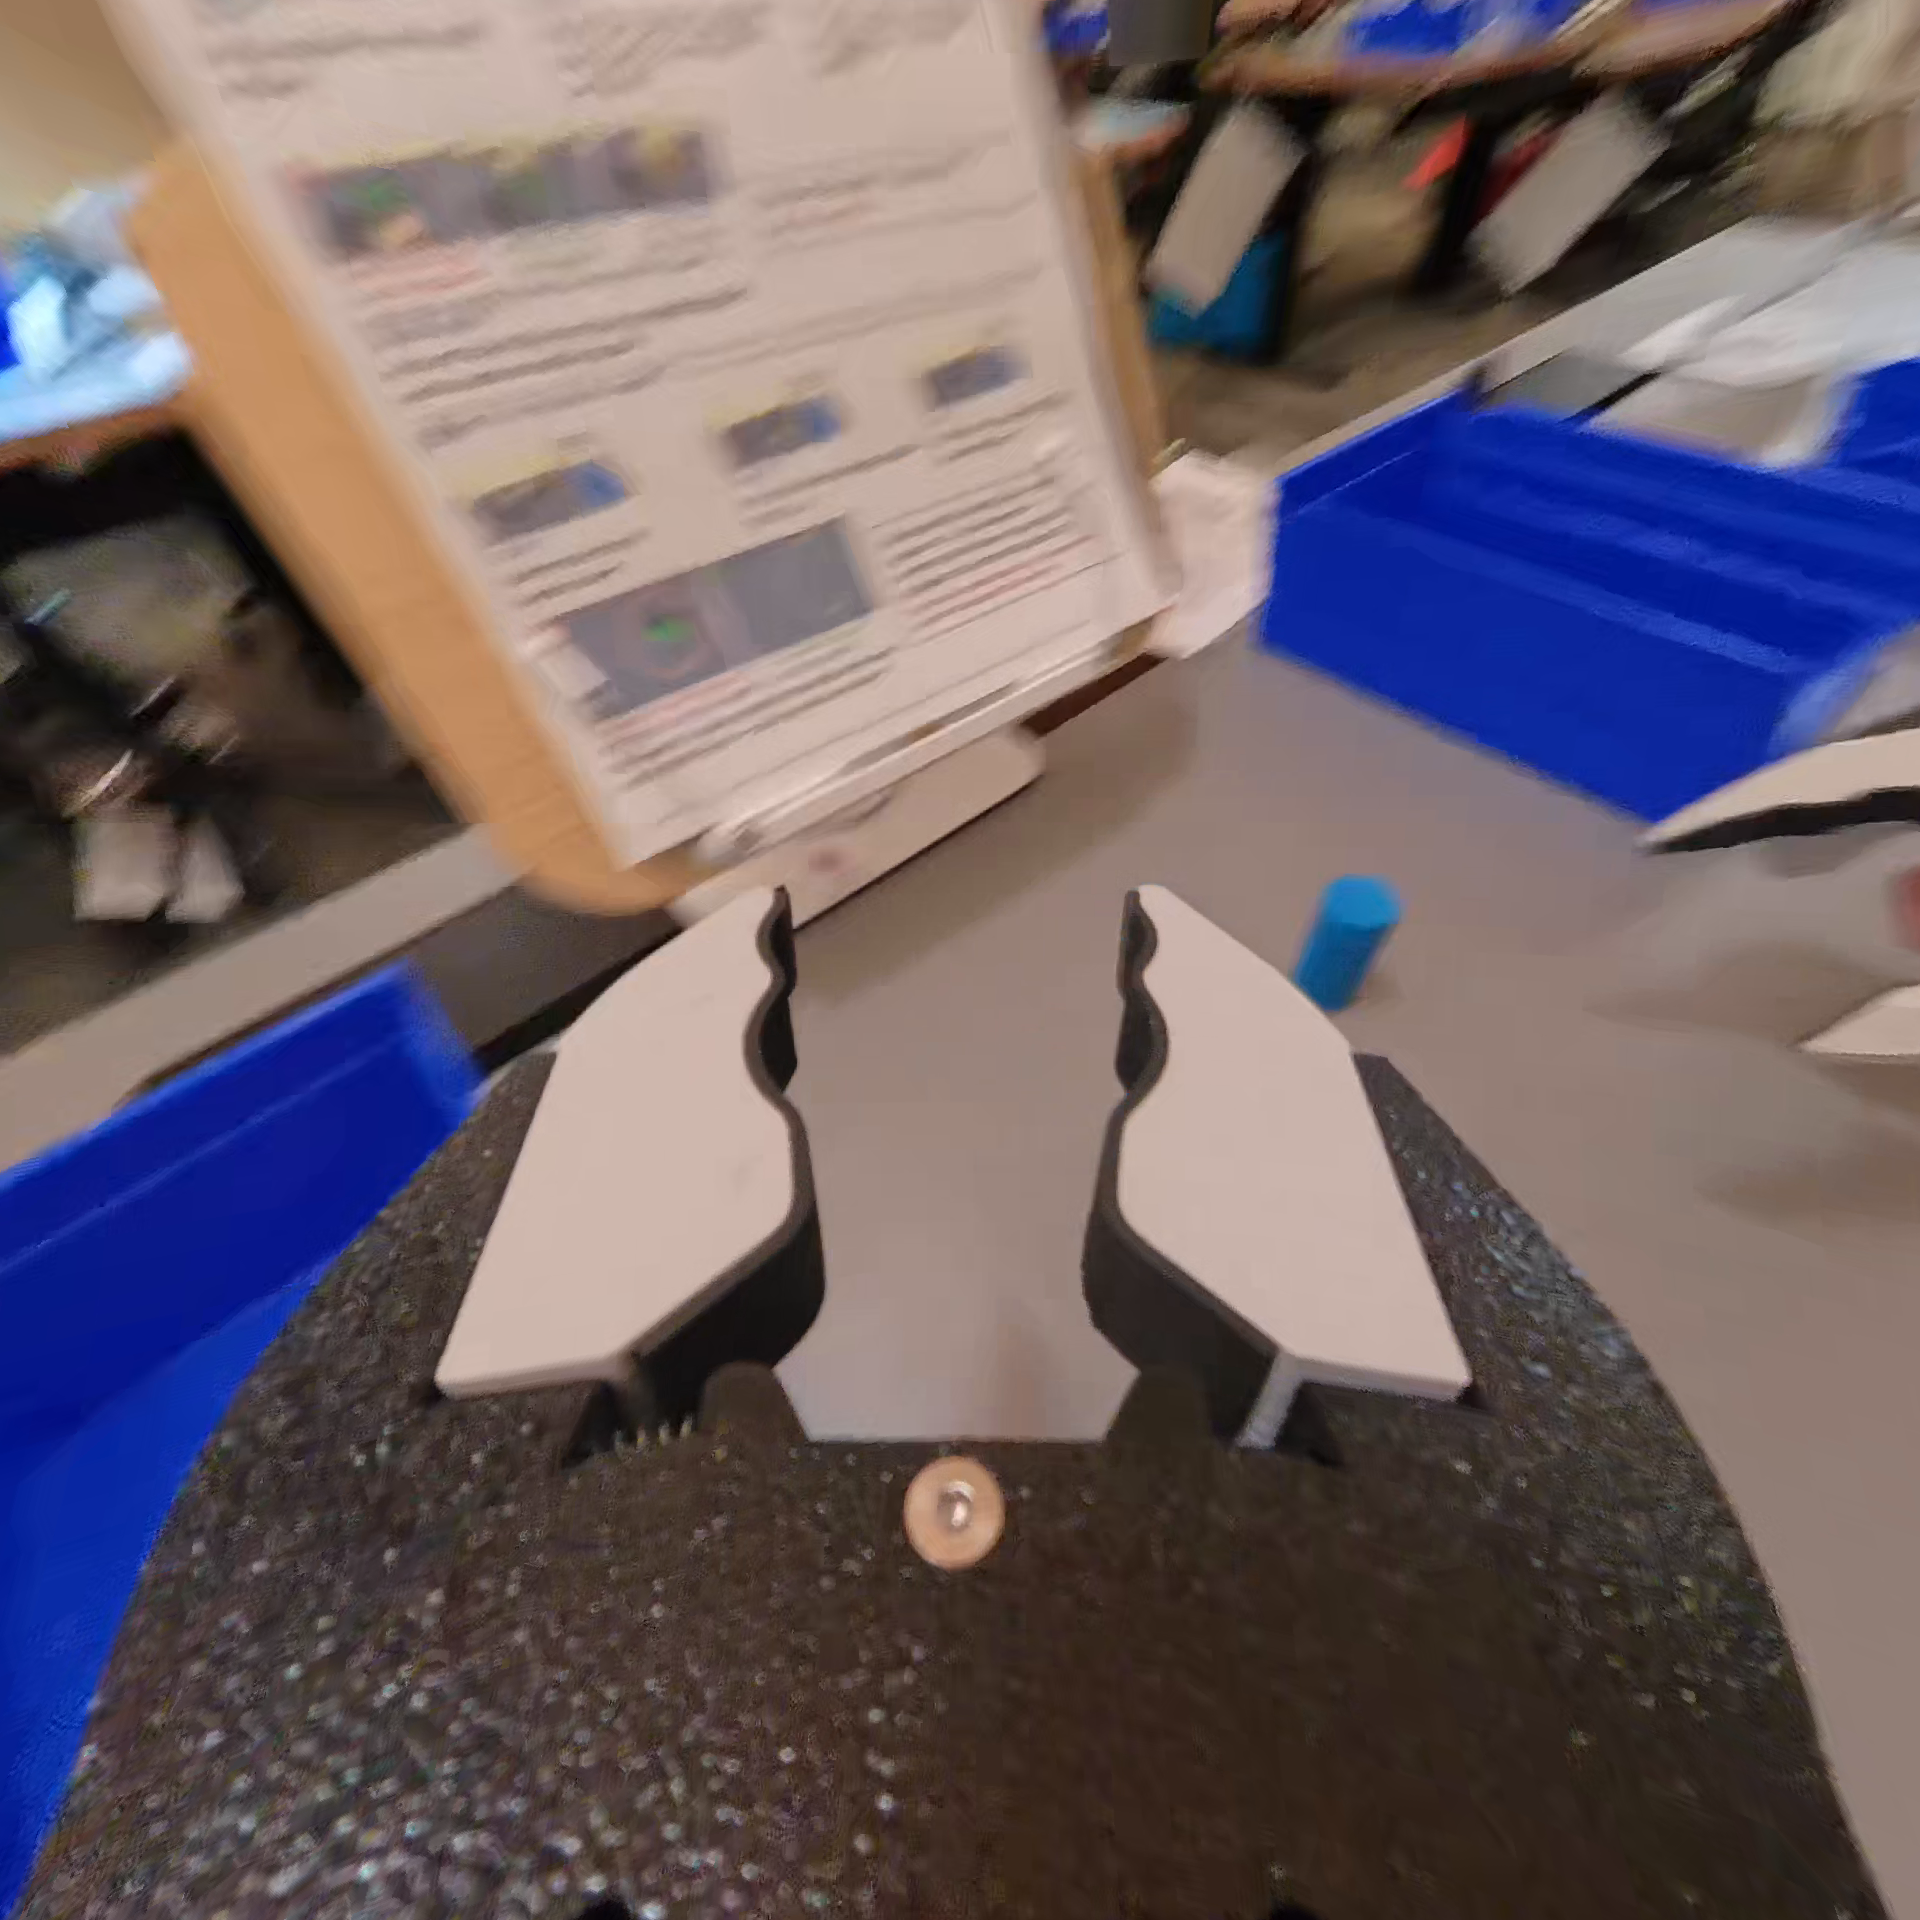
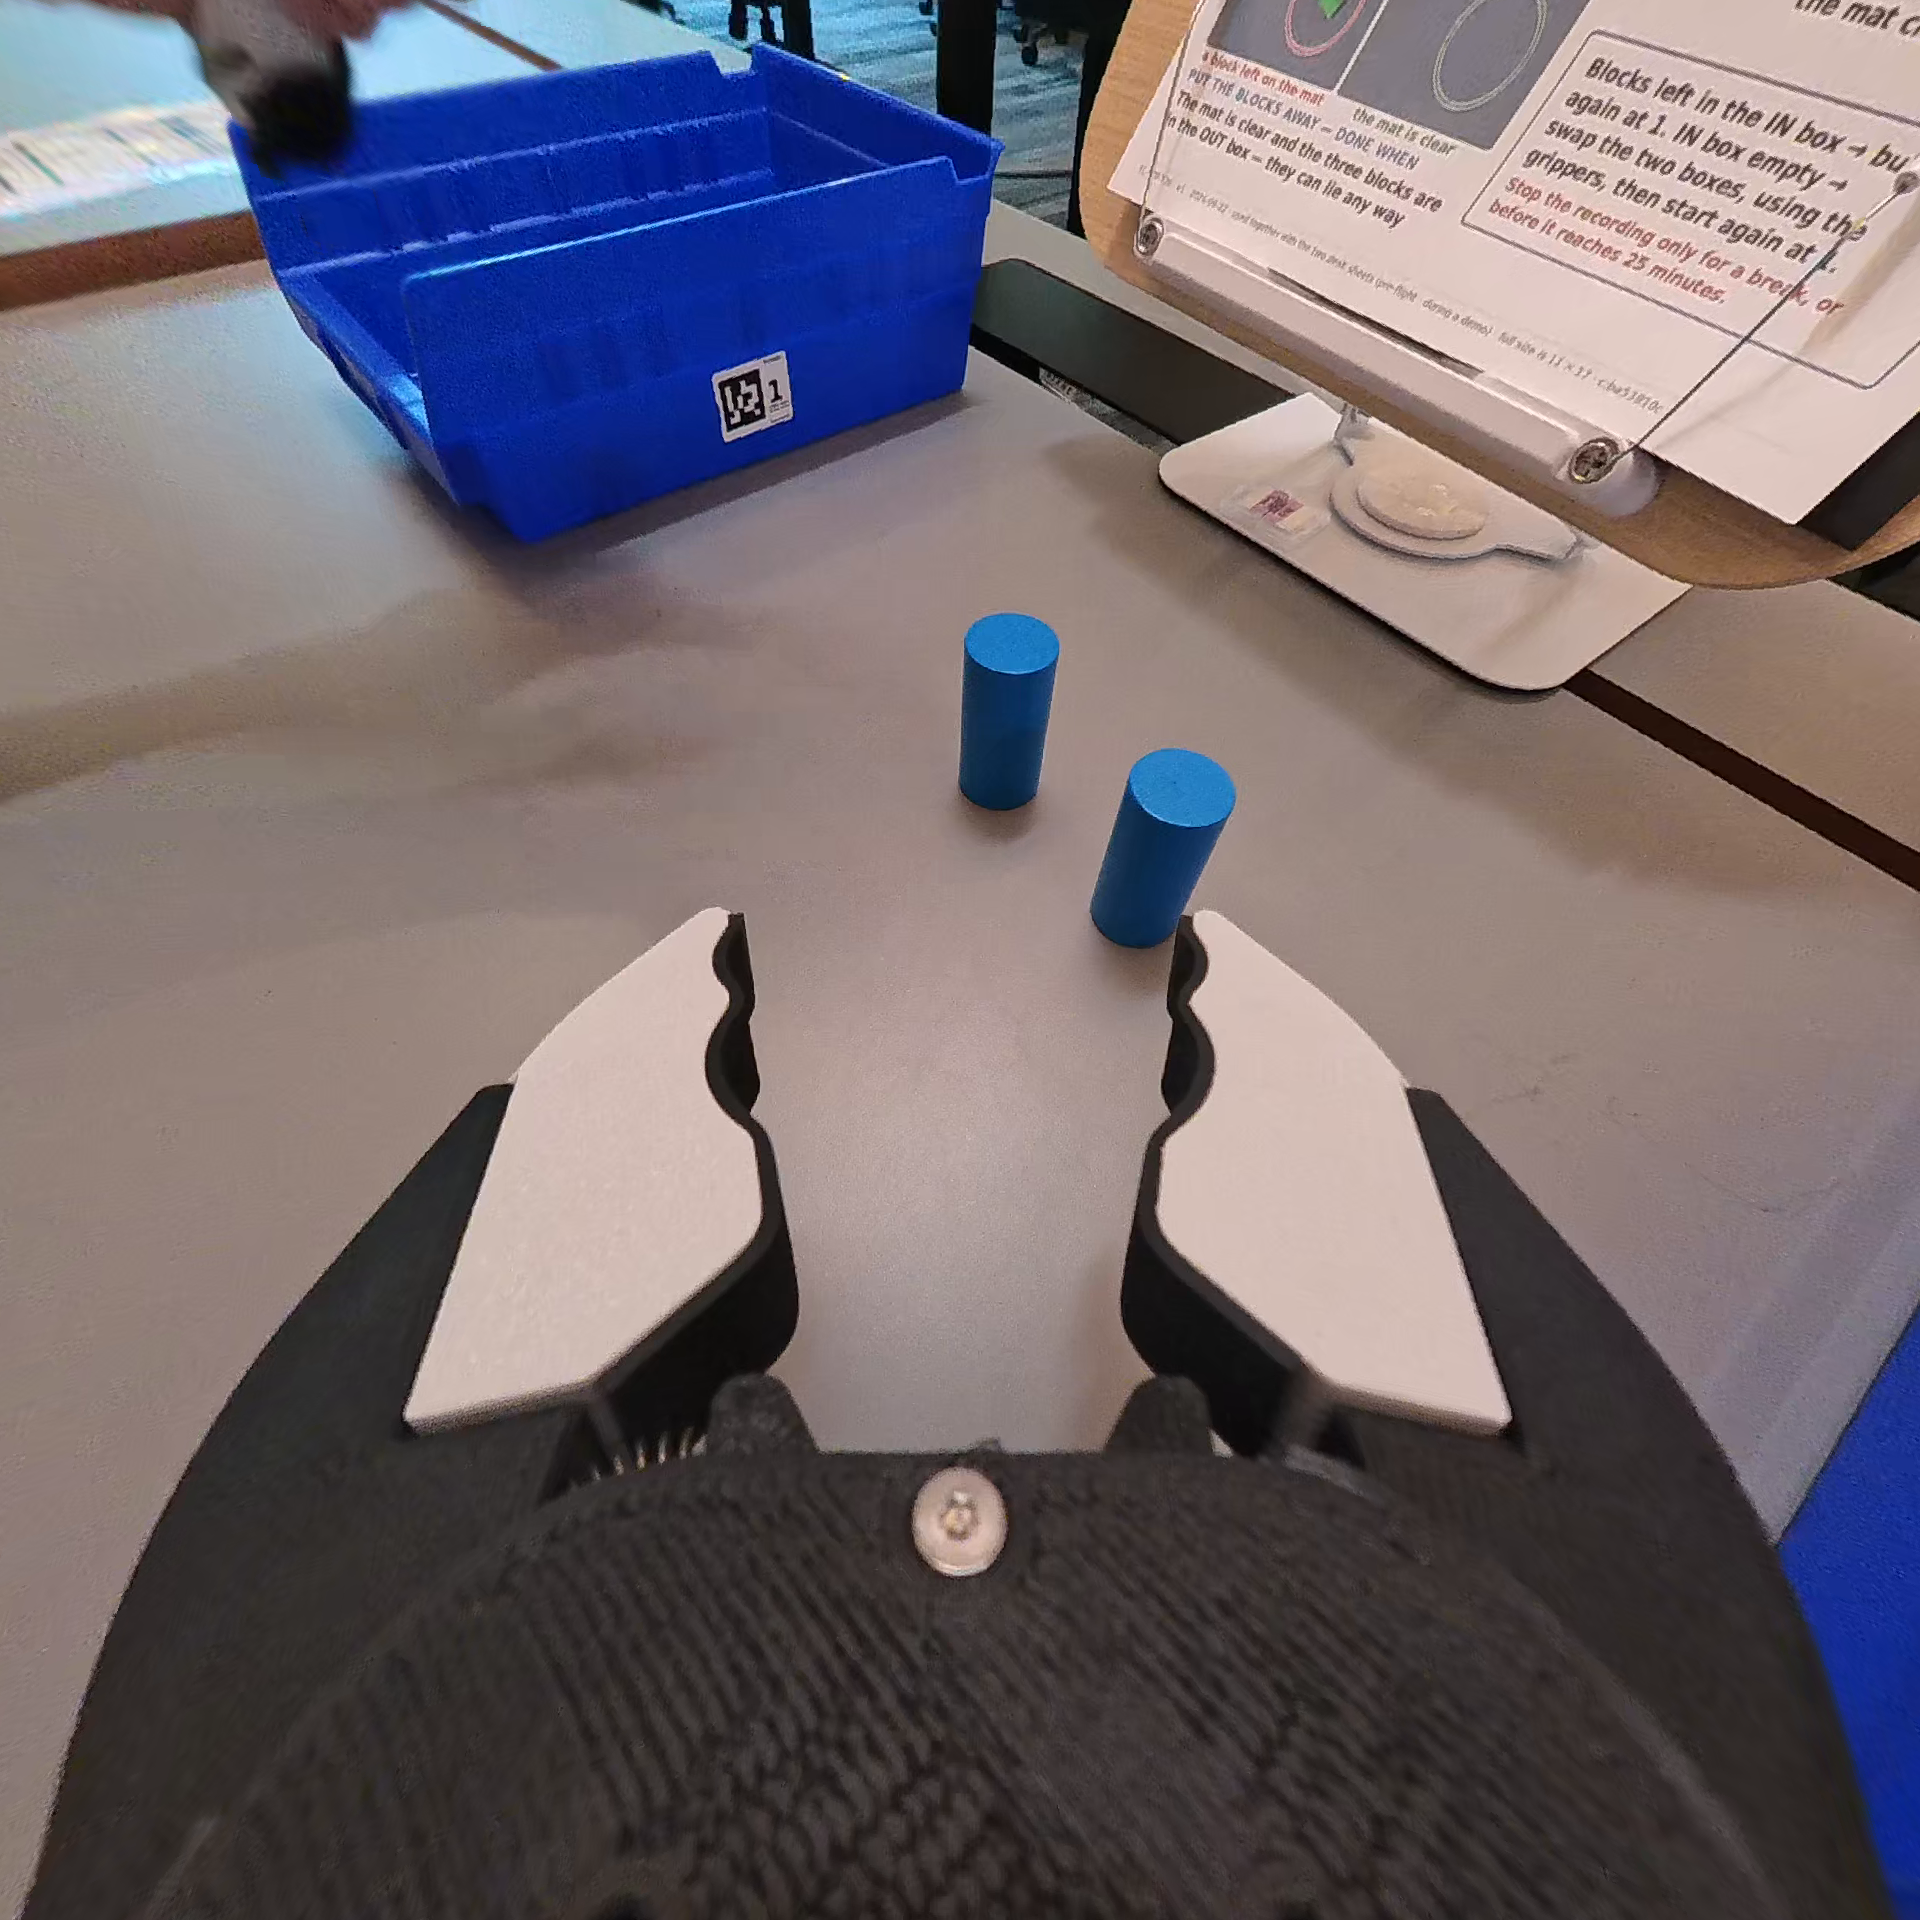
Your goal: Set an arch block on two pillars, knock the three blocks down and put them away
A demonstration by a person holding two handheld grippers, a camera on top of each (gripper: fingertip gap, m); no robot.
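Observation:
In the right wrist view two blue cylinders stand upright on the grey mat [image 2: 416, 831]. The nearer cylinder [image 2: 1158, 847] is just ahead of my right finger's tip; the farther cylinder [image 2: 1003, 712] stands behind it to the left. My right gripper [image 2: 961, 925] is open and empty, low over the mat. In the blurred left wrist view my left gripper [image 1: 956, 909] is open and empty above the mat [image 1: 1143, 831], with one blue cylinder [image 1: 1340, 940] ahead to its right. The other gripper's white fingers [image 1: 1797, 795] show at the right edge there.
A blue bin [image 2: 623, 301] with a square marker sticker stands at the far left, the other gripper [image 2: 275, 78] blurred above it. A stand [image 2: 1455, 520] bears a printed sheet [image 2: 1662, 208] at the far right. Blue bins show in the left wrist view at right [image 1: 1558, 582] and left [image 1: 187, 1247]. My hands' fingertips stand some 25 centimetres from each other. To reach the blue cylinder [image 1: 1340, 940] in a straight line is about 10 centimetres for my right fingers, about 20 centimetres for my left.

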